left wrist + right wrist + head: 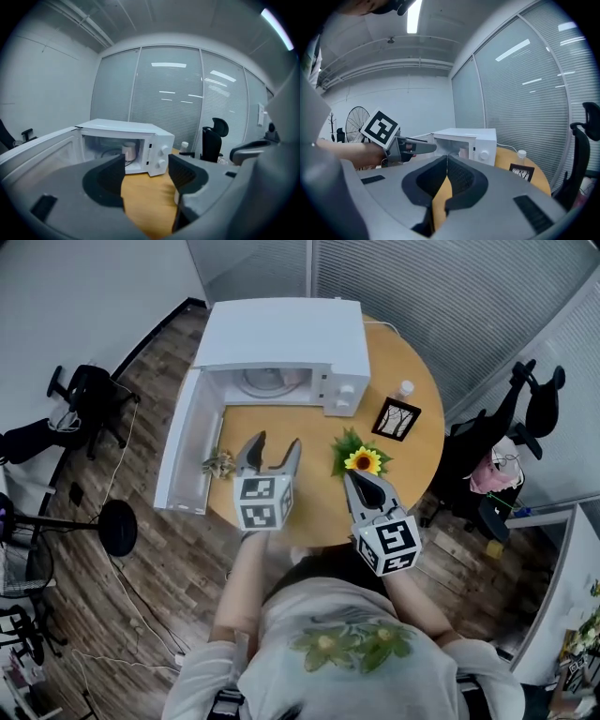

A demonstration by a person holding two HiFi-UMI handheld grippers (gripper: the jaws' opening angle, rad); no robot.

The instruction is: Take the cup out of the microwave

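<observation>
A white microwave (281, 338) stands at the back of the round wooden table (412, 465), its door (186, 442) swung open to the left. A pale cup (129, 151) sits inside the cavity, and it also shows as the small cup (463, 152) in the right gripper view. My left gripper (277, 452) hovers in front of the opening, some way short of it, open and empty; in its own view the left gripper (146, 168) frames the cavity. My right gripper (367, 486) is shut on nothing near the sunflower, and the right gripper (446, 163) shows its jaws pressed together.
A sunflower (364, 460), a black picture frame (396, 418) and a small bottle (405, 388) stand right of the microwave. A dried sprig (218, 463) lies by the open door. Office chairs (525, 418) and a floor fan (117, 526) surround the table.
</observation>
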